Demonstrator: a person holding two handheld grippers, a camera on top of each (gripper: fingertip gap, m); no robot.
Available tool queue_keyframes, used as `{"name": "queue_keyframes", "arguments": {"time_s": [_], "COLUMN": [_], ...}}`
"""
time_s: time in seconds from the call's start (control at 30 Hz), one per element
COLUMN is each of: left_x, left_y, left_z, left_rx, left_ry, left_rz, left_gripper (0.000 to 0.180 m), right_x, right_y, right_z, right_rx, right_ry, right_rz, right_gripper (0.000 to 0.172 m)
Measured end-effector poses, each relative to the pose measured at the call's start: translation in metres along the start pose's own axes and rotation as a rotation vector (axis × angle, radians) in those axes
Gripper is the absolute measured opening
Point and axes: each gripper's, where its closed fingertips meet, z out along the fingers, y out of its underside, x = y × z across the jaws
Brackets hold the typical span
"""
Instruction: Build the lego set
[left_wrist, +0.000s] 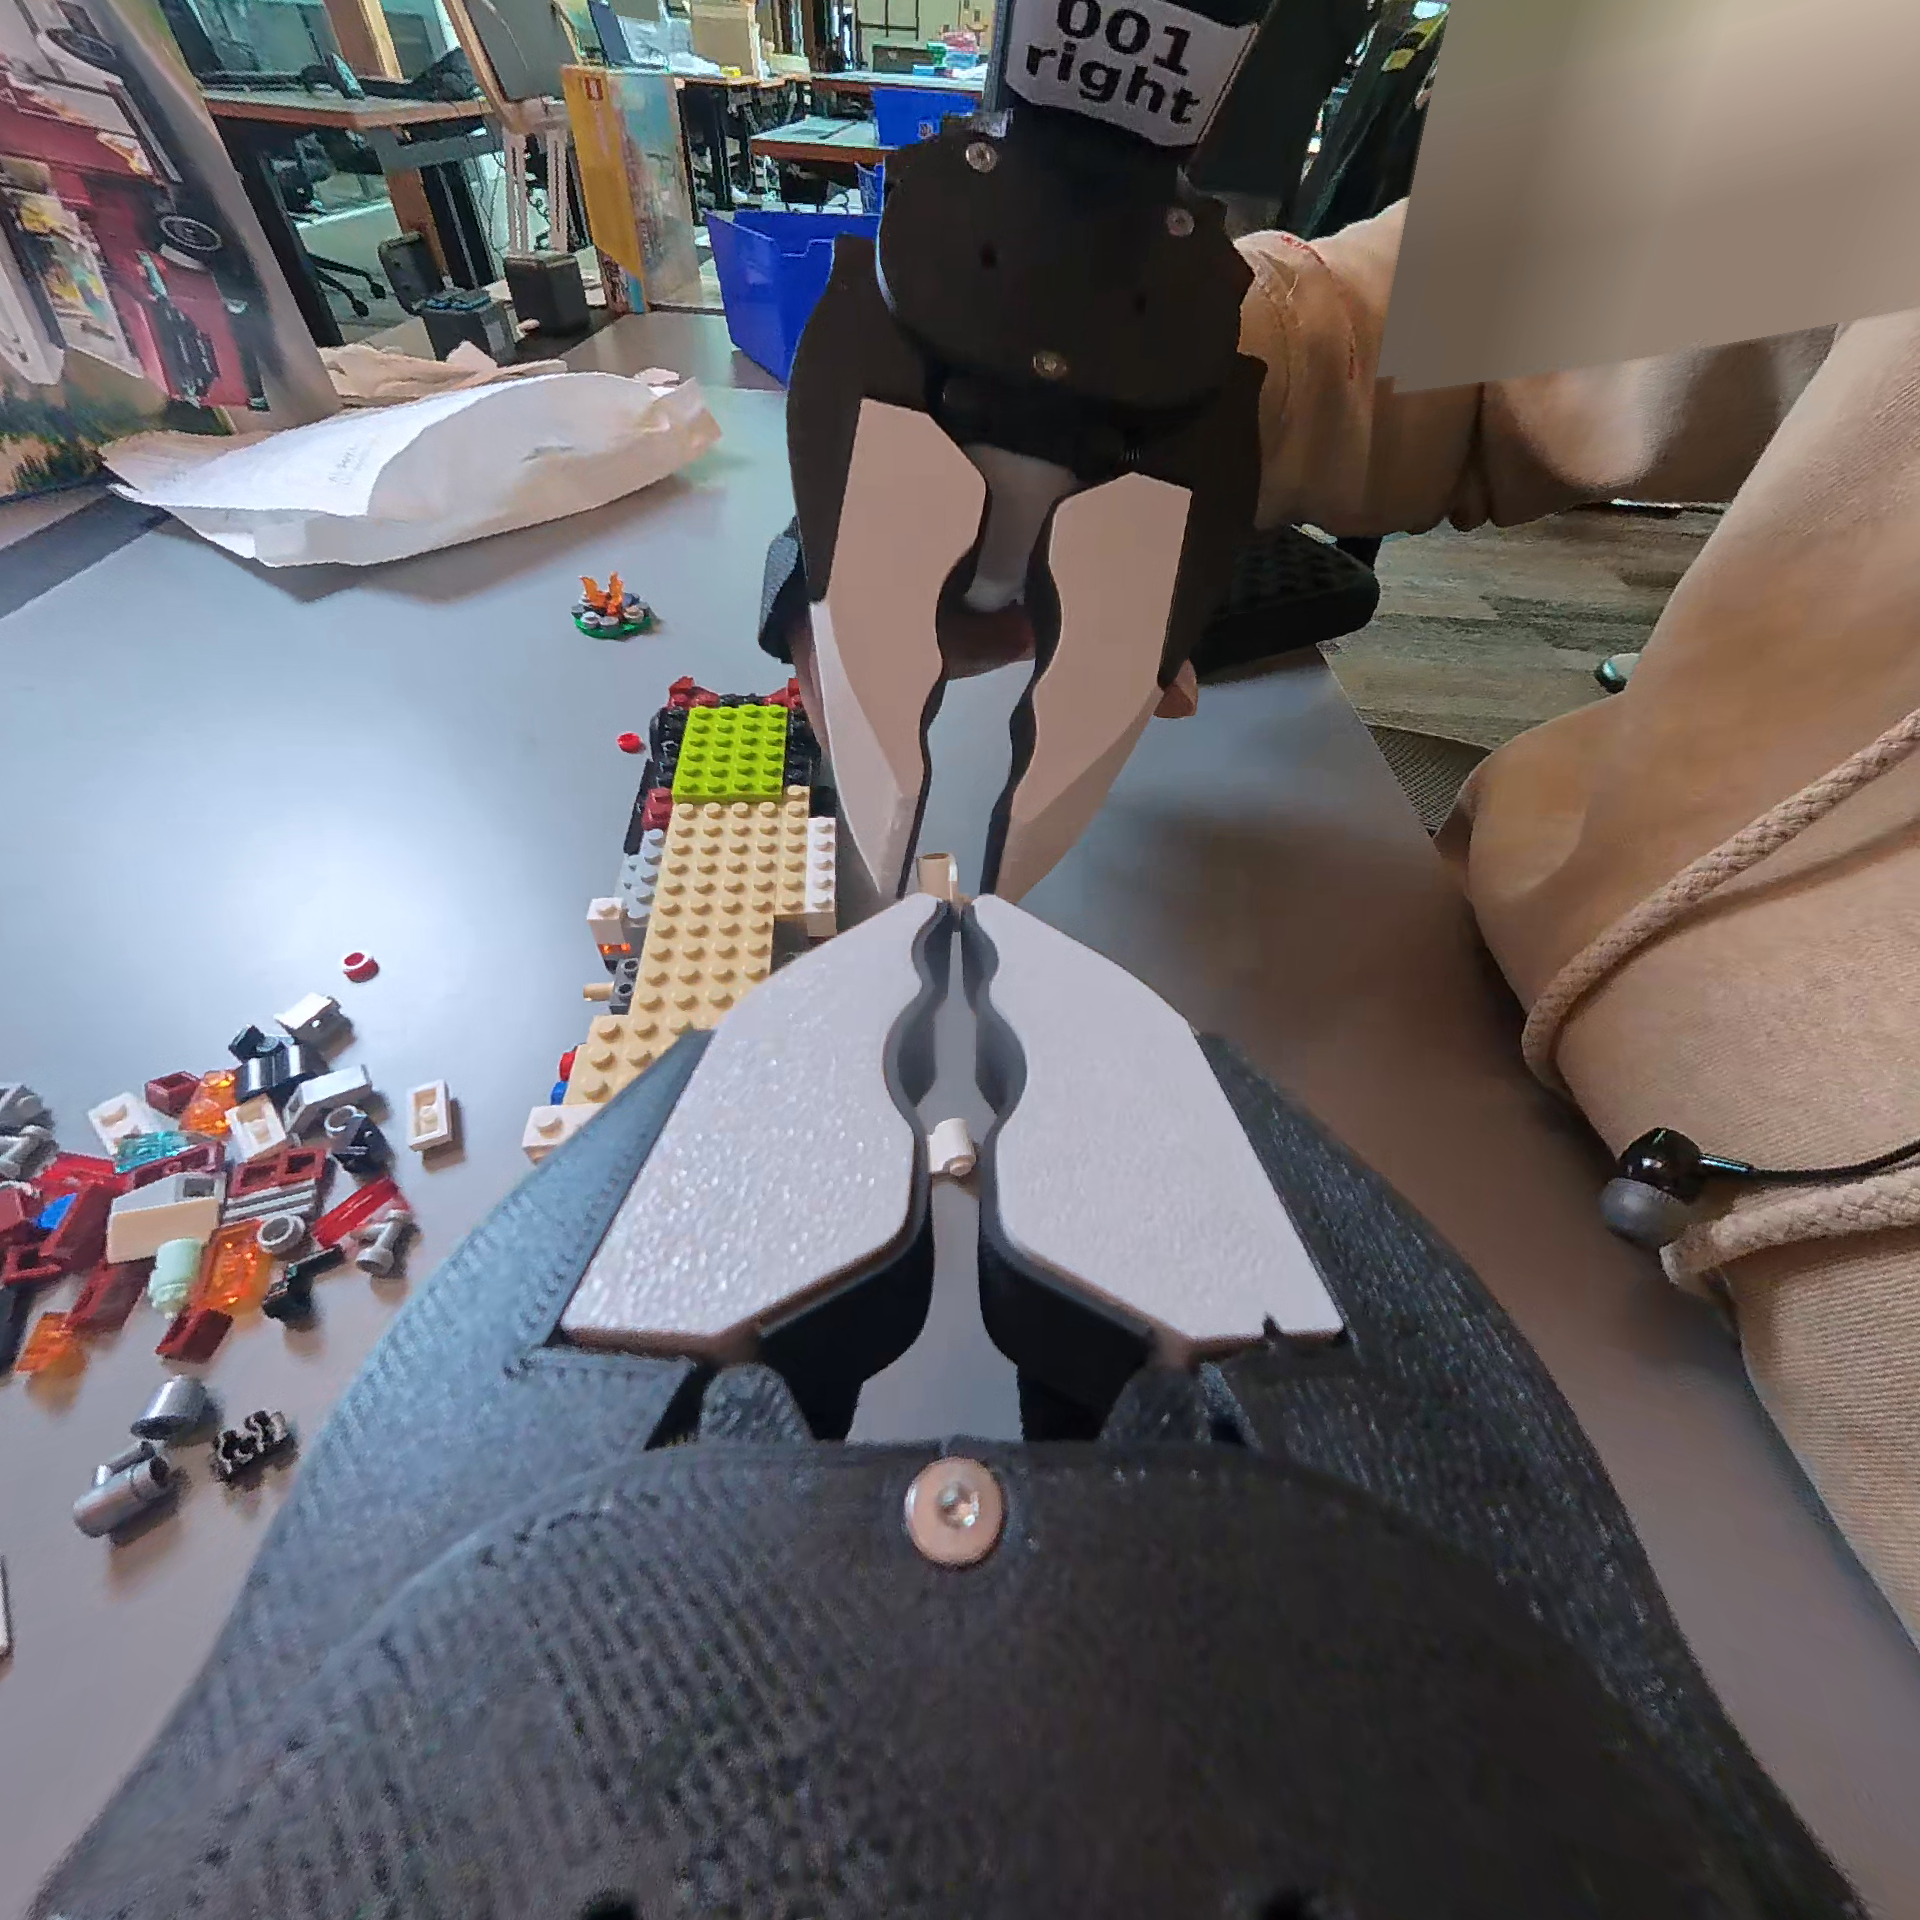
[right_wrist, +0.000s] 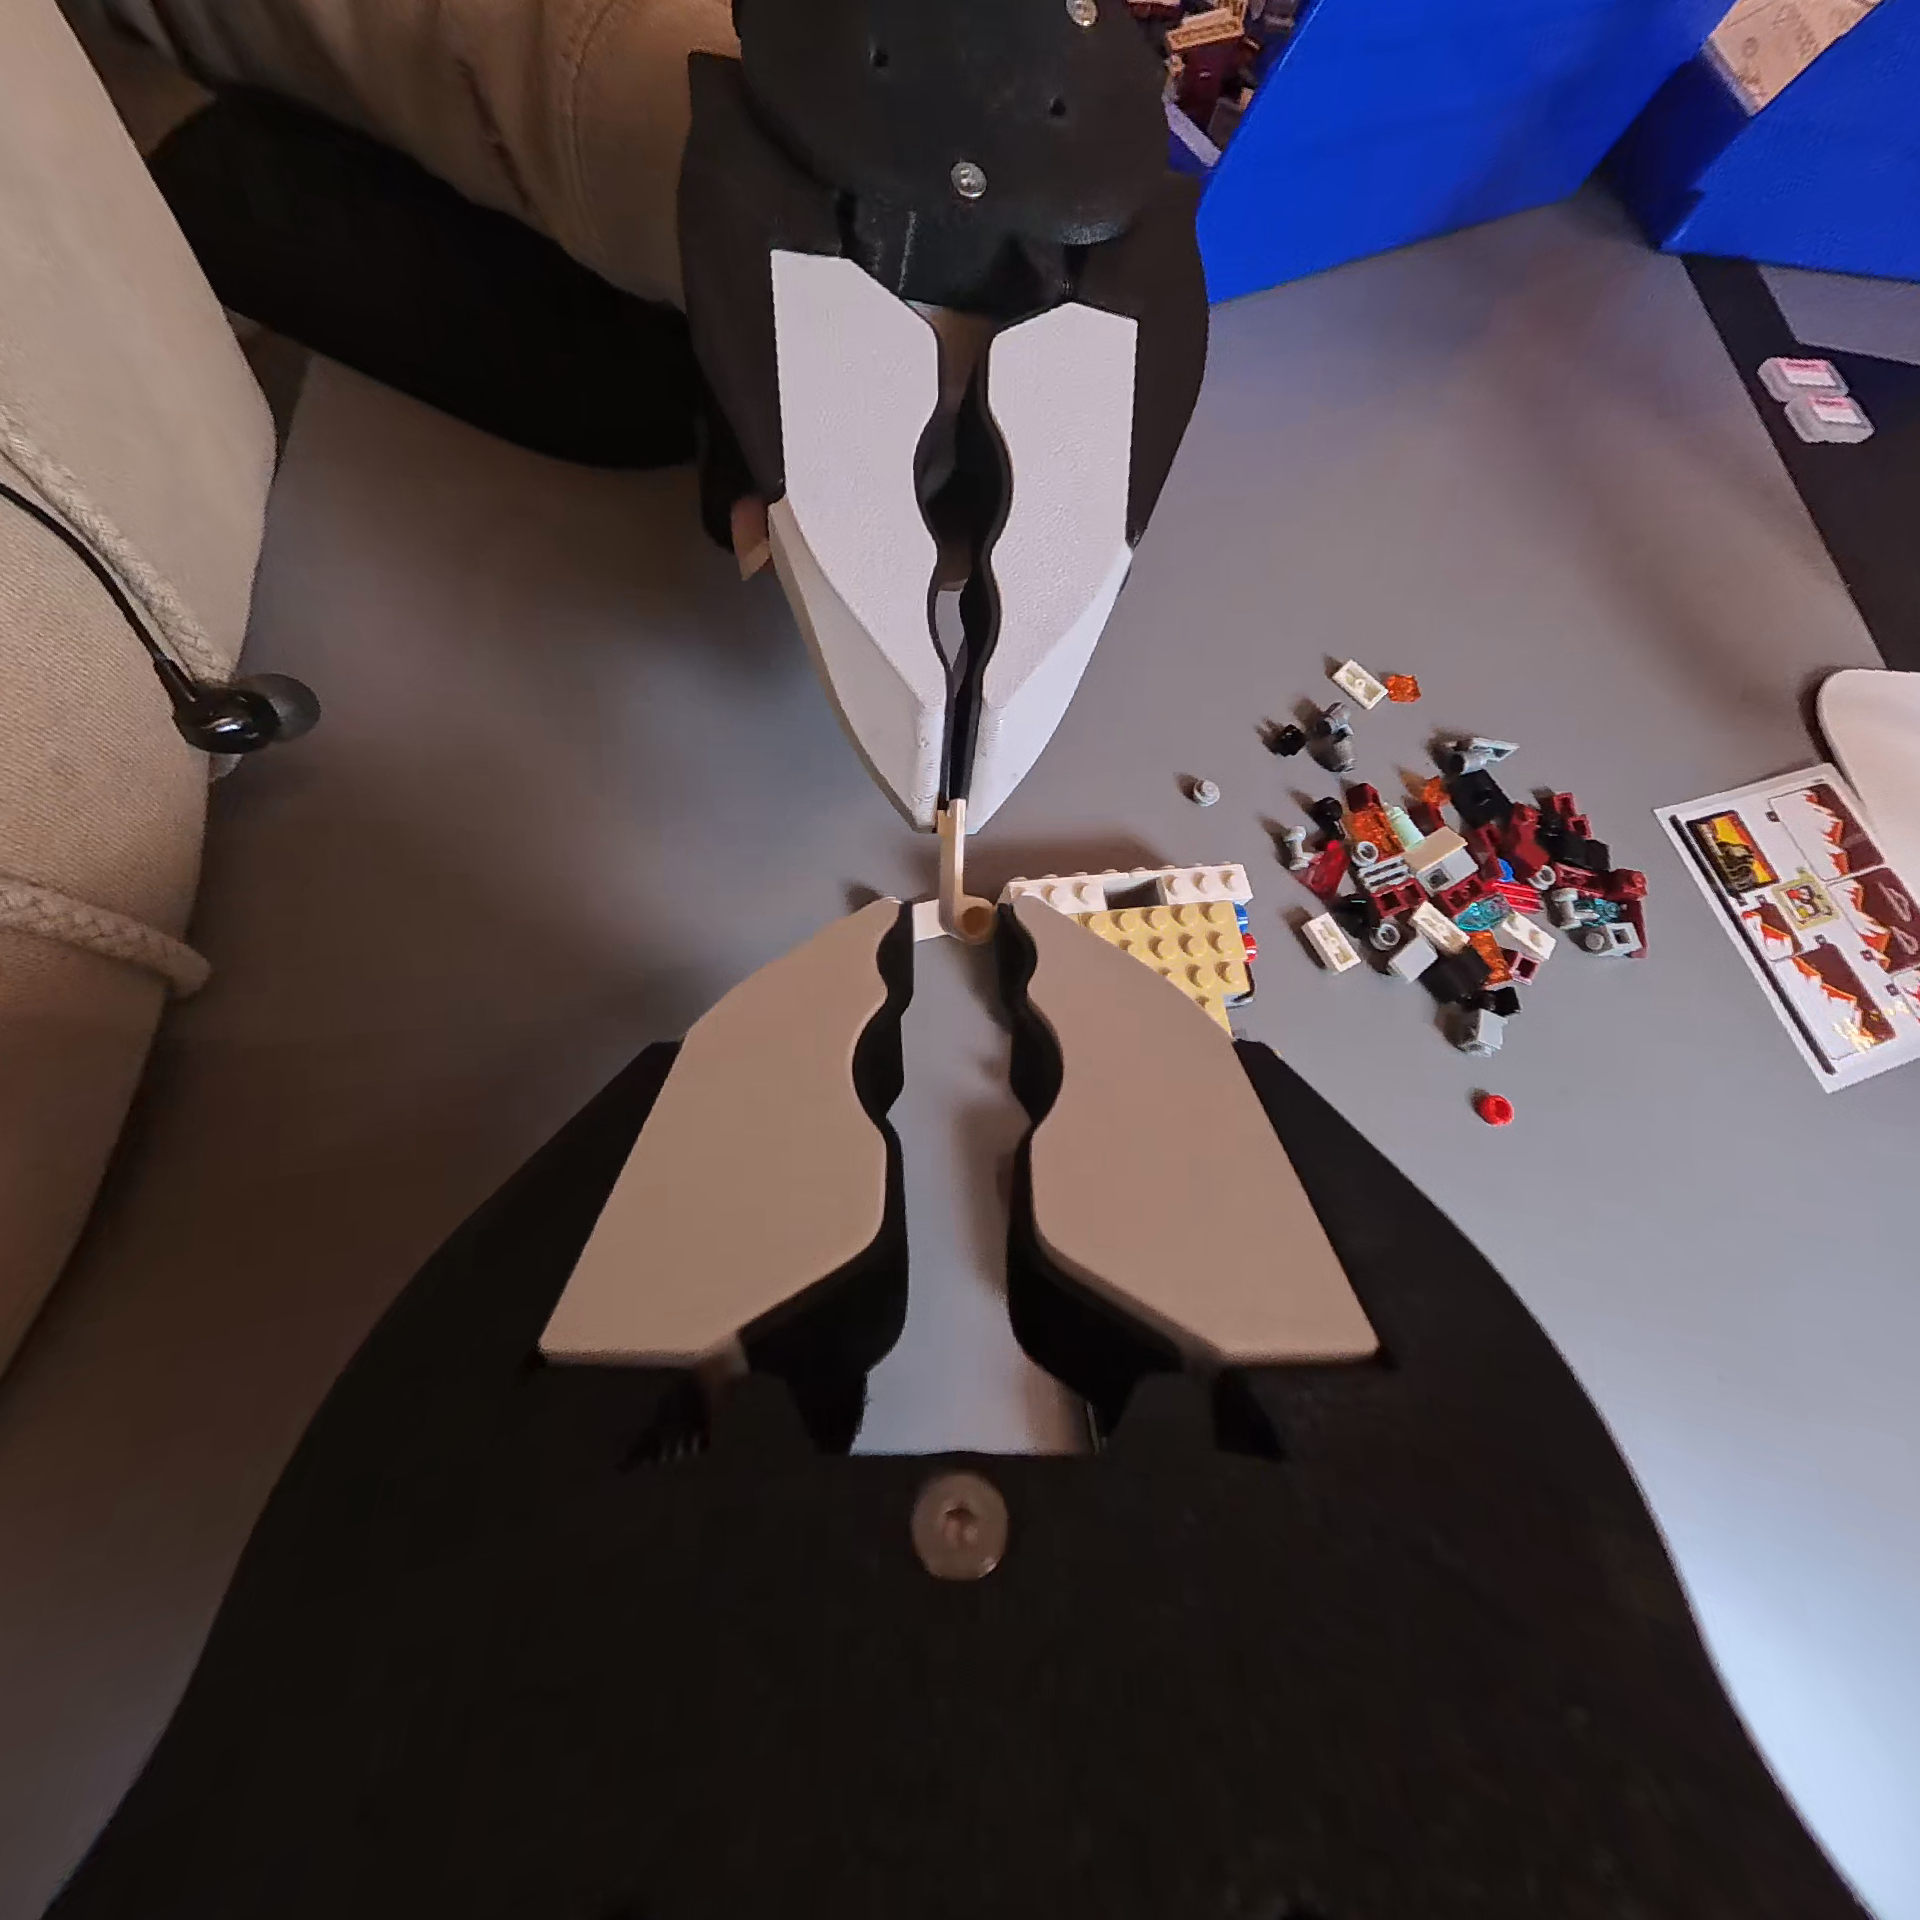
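My left gripper (left_wrist: 948, 906) is shut on a small tan brick piece (left_wrist: 938, 871), a thin arm with a ring at its far end. In the right wrist view the left gripper (right_wrist: 954, 816) holds the arm (right_wrist: 953, 862) by its tip, above the grey table (right_wrist: 520, 727). My right gripper (right_wrist: 954, 920) faces it, its jaws narrowly apart around the ring end (right_wrist: 977, 920). The ring lies against one finger (right_wrist: 1023, 935) and a gap shows on the other side. The right gripper also shows in the left wrist view (left_wrist: 948, 883). A tan and lime brick build (left_wrist: 717, 904) lies just beside both grippers.
A pile of loose small bricks (left_wrist: 208, 1195) lies left of the build, also seen in the right wrist view (right_wrist: 1455, 883) beside a sticker sheet (right_wrist: 1808, 914). A white paper bag (left_wrist: 436, 468), a picture box (left_wrist: 104, 260) and blue bins (right_wrist: 1455, 125) stand farther off. A person's beige sleeve (left_wrist: 1714, 935) is close. Only a small space, under 4 cm, lies between the two pairs of fingers.
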Motion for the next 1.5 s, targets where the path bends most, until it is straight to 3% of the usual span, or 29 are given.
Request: {"name": "queue_keyframes", "arguments": {"time_s": [0.27,0.37,0.63,1.5], "left_x": [-0.012,-0.031,-0.053,-0.058], "left_y": [0.012,0.031,0.054,0.057], "left_z": [-0.001,-0.003,0.003,0.008], "left_rx": [-0.069,-0.191,-0.345,-0.385], "left_ry": [-0.068,-0.159,-0.235,-0.253], "left_rz": [0.023,0.022,0.035,0.057], "left_gripper": [0.006,0.041,0.074,0.069], "right_x": [0.008,0.015,0.019,0.017], "right_y": [0.006,0.021,0.036,0.037], "right_z": [0.003,0.006,0.021,0.027], "right_rx": [-0.059,-0.152,-0.349,-0.425], "right_ry": [0.007,0.011,-0.028,-0.026], "right_rz": [-0.029,-0.055,-0.169,-0.166], "right_gripper": [0.008,0.008,0.008,0.011]}}
